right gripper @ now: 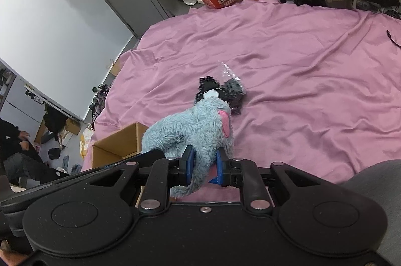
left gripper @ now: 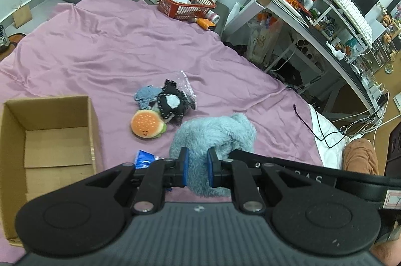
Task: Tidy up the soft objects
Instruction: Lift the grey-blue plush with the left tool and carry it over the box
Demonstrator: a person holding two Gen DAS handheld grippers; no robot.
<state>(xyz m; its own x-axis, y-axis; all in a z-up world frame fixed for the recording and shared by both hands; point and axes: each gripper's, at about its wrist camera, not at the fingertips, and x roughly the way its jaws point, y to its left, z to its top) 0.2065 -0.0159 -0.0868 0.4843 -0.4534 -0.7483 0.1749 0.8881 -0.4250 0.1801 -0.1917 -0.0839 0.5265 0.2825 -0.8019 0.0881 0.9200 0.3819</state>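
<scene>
A bed under a pink sheet fills most of the room, with a cluttered counter along its right side. On the sheet at the left sits one cardboard box, open on top, with only its bare cardboard floor showing inside. At the far end of the bed stands one red basket holding papers and small packets, with bottles lying around it. One big blue plush is held at the near edge of the bed: the left claw is clenched on its fur from one side, and the right claw is clamped on a fold of it from the other. Beyond it lie three smaller soft things close together: a burger plush, a black toy partly in a clear bag, and a small grey-blue toy.
</scene>
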